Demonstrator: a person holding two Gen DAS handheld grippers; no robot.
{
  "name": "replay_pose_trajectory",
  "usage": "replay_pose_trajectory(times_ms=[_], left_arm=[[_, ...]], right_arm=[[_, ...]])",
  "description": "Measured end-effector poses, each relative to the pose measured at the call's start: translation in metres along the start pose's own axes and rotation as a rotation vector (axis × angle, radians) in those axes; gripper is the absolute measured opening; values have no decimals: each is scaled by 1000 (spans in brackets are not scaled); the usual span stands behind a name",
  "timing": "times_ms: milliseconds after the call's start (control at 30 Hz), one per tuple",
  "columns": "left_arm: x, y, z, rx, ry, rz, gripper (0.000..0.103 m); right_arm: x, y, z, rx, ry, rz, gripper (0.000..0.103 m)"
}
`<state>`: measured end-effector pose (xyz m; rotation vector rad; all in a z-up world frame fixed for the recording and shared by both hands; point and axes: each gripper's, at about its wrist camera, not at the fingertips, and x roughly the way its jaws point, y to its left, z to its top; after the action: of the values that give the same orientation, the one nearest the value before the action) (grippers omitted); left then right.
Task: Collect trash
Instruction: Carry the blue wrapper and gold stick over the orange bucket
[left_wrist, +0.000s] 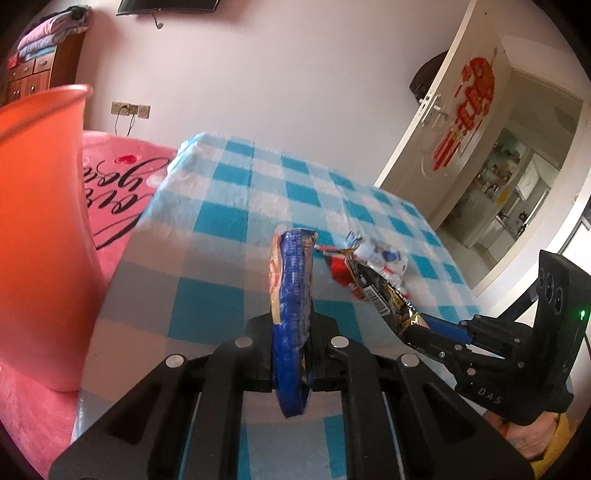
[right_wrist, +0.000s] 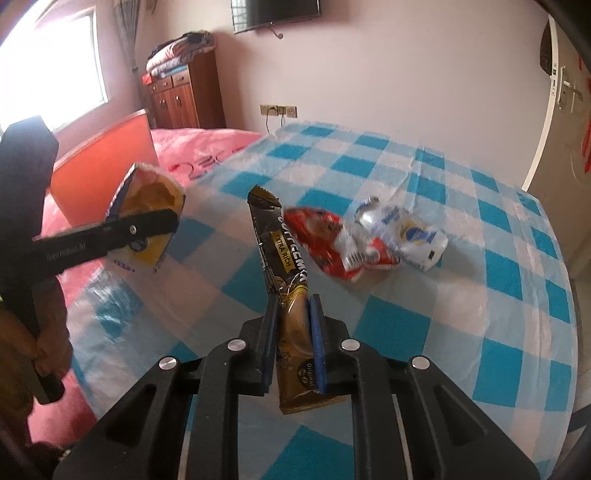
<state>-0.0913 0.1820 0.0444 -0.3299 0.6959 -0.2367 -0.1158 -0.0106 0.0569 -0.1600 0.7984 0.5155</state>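
Left tool (left_wrist: 291, 332) clamped on a blue wrapper (left_wrist: 291, 291), long axis upright; right tool (right_wrist: 293, 332) clamped on a coffee sachet (right_wrist: 284, 258), tip tilted away above the checked surface (right_wrist: 461, 295), near the red wrapper (right_wrist: 325, 236).

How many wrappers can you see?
4. A blue wrapper is in the left gripper, a coffee sachet in the right gripper, and a red wrapper and a white wrapper lie touching on the checked cloth. More may be hidden.

Blue-and-white checked tablecloth (right_wrist: 424, 184), orange bin (left_wrist: 40, 221), pink blanket (left_wrist: 118, 184), black-and-gold sachet (right_wrist: 291, 295)
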Motion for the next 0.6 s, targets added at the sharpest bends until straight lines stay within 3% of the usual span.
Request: replay_pose_trajectory(times_ms=[367, 600], left_arm=[[-66, 3, 36, 7, -167, -9, 12], [-121, 28, 63, -15, -285, 80, 12]], right_arm=[[-26, 30, 69, 45, -66, 165, 18], [-23, 72, 127, 30, -93, 302, 18]])
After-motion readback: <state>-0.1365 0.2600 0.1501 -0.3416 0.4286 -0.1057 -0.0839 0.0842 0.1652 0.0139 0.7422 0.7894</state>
